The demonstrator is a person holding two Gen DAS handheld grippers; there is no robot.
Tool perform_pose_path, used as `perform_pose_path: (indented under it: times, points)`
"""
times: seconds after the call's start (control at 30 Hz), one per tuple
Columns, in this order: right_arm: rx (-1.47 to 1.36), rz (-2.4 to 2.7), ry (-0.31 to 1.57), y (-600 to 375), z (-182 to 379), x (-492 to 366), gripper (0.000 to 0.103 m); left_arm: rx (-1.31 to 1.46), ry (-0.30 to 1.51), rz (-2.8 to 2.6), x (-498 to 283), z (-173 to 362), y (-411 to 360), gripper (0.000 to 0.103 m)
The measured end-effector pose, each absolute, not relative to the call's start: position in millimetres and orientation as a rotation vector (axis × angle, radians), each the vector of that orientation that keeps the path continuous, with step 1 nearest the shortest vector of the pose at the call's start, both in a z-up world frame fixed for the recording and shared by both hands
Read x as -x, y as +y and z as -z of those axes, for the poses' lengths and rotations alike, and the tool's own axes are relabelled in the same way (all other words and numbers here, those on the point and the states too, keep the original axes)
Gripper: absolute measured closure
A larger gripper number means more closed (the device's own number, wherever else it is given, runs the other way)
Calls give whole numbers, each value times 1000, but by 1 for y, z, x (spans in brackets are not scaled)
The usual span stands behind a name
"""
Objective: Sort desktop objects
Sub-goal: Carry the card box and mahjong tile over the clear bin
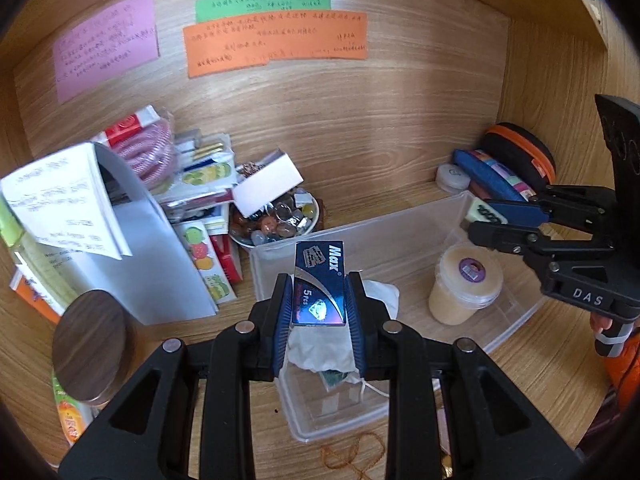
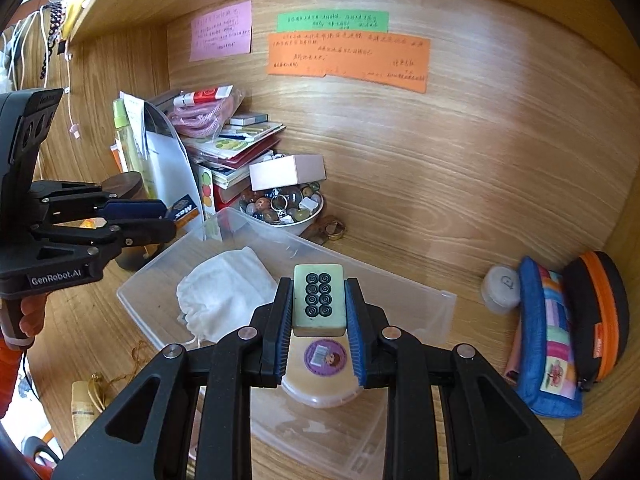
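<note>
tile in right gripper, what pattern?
Pale green tile with eight black concentric circles in two columns of four. Best seen in the right wrist view.

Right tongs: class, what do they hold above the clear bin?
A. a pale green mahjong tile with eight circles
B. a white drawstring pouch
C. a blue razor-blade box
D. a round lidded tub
A: the right tongs grip the mahjong tile between their blue pads, above the clear bin.

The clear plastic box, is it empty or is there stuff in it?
Not empty. The clear plastic box has a white cloth pouch and a lidded tub in it.
</note>
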State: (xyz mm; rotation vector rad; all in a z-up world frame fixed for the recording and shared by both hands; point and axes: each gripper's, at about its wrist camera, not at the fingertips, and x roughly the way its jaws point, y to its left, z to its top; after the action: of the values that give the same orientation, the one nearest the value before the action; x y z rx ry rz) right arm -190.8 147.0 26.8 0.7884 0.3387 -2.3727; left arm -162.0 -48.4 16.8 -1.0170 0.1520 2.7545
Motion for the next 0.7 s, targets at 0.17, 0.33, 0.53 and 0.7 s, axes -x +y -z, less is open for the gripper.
perform_pose_path:
  times: [0.17,0.33,0.53,0.7]
  points:
    - [-825,2330,348,133,-17,200,81,1055,163,-2726,176,-5,-44,77]
    - [-846,2296,389,117,-6,209,81,1086,189,-2710,188,5,-39,77]
    - [-876,2252,455,99,6,218,81,1140,246,-2687,199,24,-34,77]
    - [-903,2205,469,91,15,218,81,1158,299,-2679,200,34,-30,77]
